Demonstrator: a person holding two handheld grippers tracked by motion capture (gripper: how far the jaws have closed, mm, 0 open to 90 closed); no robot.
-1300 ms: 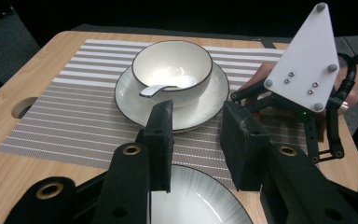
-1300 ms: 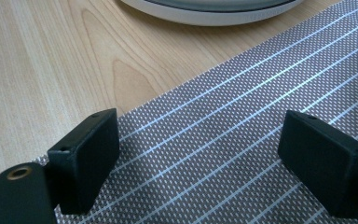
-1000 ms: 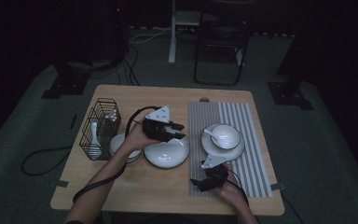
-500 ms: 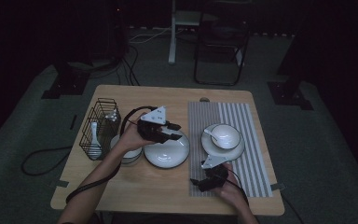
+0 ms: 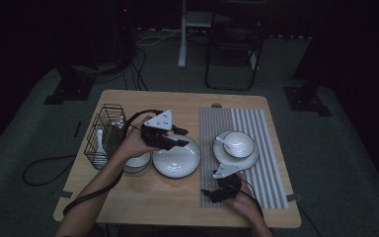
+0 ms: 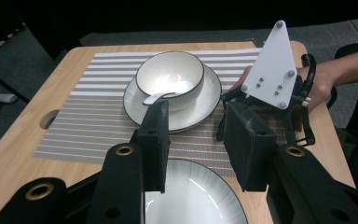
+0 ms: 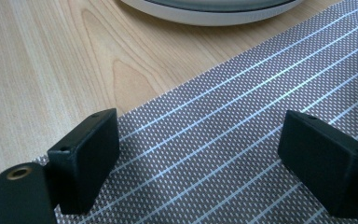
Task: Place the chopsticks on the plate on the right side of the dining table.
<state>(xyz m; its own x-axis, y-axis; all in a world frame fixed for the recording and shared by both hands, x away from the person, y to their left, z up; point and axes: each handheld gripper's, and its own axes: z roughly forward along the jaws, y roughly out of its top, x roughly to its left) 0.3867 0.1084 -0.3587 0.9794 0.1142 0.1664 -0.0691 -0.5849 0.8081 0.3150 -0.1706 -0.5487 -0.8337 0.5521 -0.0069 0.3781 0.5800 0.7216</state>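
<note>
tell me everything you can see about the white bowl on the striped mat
The white bowl is round, glossy, ceramic-looking, with a thin dark rim. It sits upright on a white saucer on the grey striped placemat. A white spoon lies in it, one end resting over the rim. Neither gripper touches it.

A round white ceramic plate (image 5: 176, 157) with a dark rim sits beside a grey placemat (image 5: 264, 153) with white stripes on pale wood.
</note>
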